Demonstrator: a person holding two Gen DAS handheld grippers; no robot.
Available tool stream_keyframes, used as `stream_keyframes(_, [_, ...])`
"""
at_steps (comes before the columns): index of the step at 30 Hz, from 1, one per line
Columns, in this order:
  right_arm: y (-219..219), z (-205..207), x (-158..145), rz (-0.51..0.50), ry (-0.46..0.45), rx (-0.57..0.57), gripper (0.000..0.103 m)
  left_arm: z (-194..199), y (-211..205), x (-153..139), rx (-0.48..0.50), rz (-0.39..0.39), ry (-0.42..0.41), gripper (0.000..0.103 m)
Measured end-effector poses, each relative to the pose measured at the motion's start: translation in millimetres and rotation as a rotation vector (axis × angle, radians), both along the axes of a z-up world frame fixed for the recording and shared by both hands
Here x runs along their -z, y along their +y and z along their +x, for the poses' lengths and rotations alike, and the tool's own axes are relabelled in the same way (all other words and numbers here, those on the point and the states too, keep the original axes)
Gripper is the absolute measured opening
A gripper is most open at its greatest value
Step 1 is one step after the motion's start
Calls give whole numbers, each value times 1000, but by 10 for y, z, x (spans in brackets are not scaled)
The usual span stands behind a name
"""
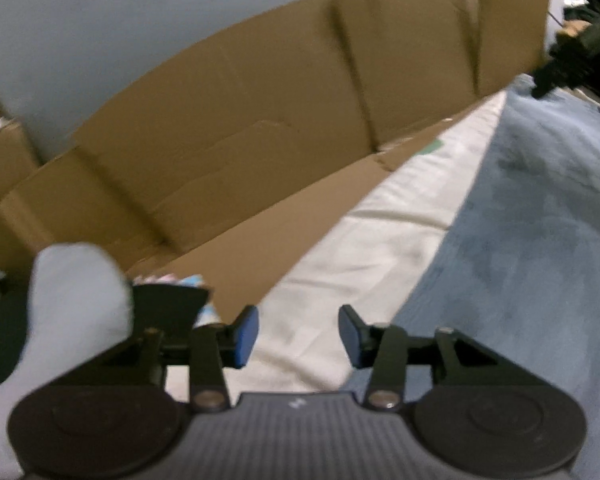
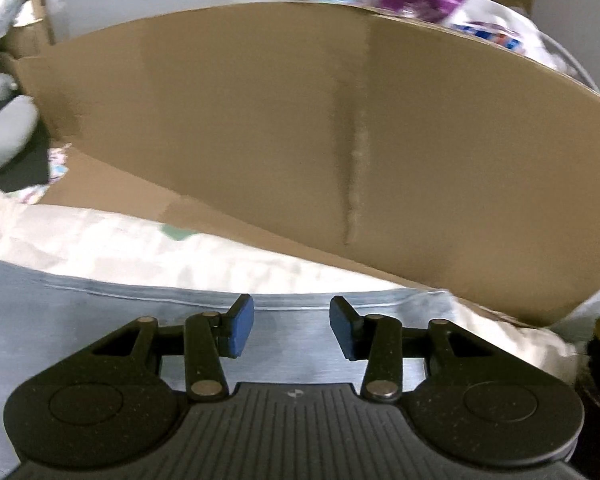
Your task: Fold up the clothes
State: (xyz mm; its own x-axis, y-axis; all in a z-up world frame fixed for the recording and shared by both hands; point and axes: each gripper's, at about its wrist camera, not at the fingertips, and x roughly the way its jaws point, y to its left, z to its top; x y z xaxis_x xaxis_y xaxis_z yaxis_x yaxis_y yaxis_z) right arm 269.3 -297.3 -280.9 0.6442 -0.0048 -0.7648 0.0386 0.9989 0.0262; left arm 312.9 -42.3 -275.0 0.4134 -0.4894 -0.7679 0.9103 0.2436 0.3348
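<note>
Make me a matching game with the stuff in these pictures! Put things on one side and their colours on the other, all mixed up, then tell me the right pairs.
Things:
1. Cardboard wall
2. Garment spread flat
3. Sheet under the garment
4. Claw pads

Colours:
A. Dark blue
B. Brown
C. Cream white
D. Pale grey-blue

Right pairs: 1-B, 2-D, 3-C, 4-A.

Both claws, the left claw and the right claw, are open and hold nothing.
</note>
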Motion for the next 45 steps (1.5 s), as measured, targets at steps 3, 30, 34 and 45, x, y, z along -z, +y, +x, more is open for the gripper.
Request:
stream_keyframes(3, [192,61,37,22,33,-48,50,133,227,-88,-42,-2,-6,48])
stream_keyframes(30, [1356,76,-107,-40,29,-308,50,476,2271,-353,-275,62,-44,52])
stream_keyframes(34, [1485,93,-26,-64,37,-335,50,510,2336,-84,-276,118,-30,52])
stream_keyframes(45, [1974,205,224,-118,57,-469,50,753,2640,334,-358,270,-64,37])
